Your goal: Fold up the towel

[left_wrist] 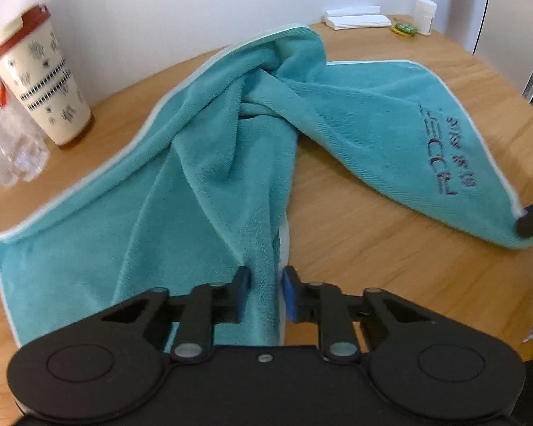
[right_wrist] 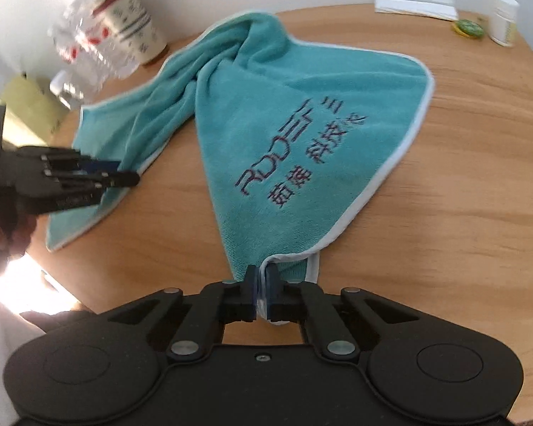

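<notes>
A teal towel (left_wrist: 202, 163) with a pale hem lies twisted in its middle on the round wooden table (left_wrist: 373, 266). My left gripper (left_wrist: 266, 293) is shut on a bunched fold at the near edge of the towel's left part. From the right wrist view this left gripper (right_wrist: 124, 174) reaches in from the left, low over the towel's (right_wrist: 284, 106) edge. My right gripper (right_wrist: 263, 284) is shut tight on the white-hemmed corner of the part with dark embroidered lettering. Only its tip shows in the left wrist view, the right gripper (left_wrist: 529, 222) sitting at that corner.
A cream cup with a red lid (left_wrist: 42, 78) and clear plastic bottles (left_wrist: 7, 142) stand at the table's far left. Folded white paper (left_wrist: 357, 17), a small white container (left_wrist: 424, 16) and a green-yellow item (left_wrist: 404, 29) sit at the back. A hand (right_wrist: 3, 234) holds the left gripper.
</notes>
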### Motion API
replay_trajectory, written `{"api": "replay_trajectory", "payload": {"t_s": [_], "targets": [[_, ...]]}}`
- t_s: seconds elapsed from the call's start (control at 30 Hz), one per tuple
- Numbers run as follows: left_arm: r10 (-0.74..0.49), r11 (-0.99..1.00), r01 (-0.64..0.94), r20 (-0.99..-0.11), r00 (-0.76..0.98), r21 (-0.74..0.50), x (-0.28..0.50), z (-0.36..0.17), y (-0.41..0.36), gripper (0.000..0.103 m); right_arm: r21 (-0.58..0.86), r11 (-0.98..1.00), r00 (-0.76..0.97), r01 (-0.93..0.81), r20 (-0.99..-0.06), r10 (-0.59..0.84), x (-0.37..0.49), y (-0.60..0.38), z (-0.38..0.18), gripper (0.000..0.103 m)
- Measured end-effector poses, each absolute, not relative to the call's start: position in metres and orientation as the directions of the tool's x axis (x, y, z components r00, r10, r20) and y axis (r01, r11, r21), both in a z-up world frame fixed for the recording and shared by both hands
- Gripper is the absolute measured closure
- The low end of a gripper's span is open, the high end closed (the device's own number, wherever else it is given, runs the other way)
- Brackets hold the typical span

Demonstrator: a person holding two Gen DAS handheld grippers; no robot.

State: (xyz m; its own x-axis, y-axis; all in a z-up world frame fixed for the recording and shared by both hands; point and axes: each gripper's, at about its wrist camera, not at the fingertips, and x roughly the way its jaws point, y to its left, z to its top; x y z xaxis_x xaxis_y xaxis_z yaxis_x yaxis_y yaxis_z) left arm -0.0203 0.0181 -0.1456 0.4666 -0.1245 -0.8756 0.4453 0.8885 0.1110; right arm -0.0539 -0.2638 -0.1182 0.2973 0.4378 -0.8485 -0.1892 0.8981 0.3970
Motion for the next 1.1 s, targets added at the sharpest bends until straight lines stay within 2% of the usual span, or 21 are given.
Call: {"api": "replay_trajectory", "payload": {"t_s": [0.23, 0.33, 0.47, 0.73, 0.87, 1.03, 1.1], "targets": [[-0.164, 0.893, 0.446, -0.872, 0.462, 0.069, -0.018, -0.122, 0.039, 0.094, 0.533, 0.839, 0.403, -0.108, -0.748, 0.527, -0.059, -0.309, -0.066, 0.100], [-0.143, 0.883, 0.460, -0.881, 0.451, 0.092, -0.020, -0.106, 0.047, 0.094, 0.566, 0.820, 0.429, -0.085, -0.722, 0.543, -0.063, -0.327, -0.045, 0.100], [-0.114, 0.891, 0.439, -0.882, 0.458, 0.113, -0.020, -0.089, 0.066, 0.094, 0.541, 0.840, 0.480, -0.046, -0.725, 0.494, -0.057, -0.350, -0.035, 0.100], [-0.017, 0.929, 0.332, -0.873, 0.487, 0.167, 0.031, -0.096, 0.089, 0.094, 0.421, 0.902, 0.550, 0.101, -0.779, 0.302, 0.024, -0.388, -0.063, 0.100], [0.043, 0.932, 0.294, -0.872, 0.488, 0.211, 0.063, -0.112, 0.092, 0.094, 0.323, 0.941, 0.514, 0.100, -0.827, 0.228, 0.066, -0.378, -0.091, 0.100], [0.061, 0.930, 0.293, -0.880, 0.471, 0.221, 0.078, -0.124, 0.093, 0.092, 0.206, 0.974, 0.438, 0.090, -0.887, 0.147, 0.102, -0.361, -0.128, 0.100], [0.068, 0.927, 0.297, -0.882, 0.465, 0.229, 0.082, -0.128, 0.094, 0.088, 0.153, 0.986, 0.419, 0.065, -0.901, 0.112, 0.106, -0.355, -0.136, 0.095]]}}
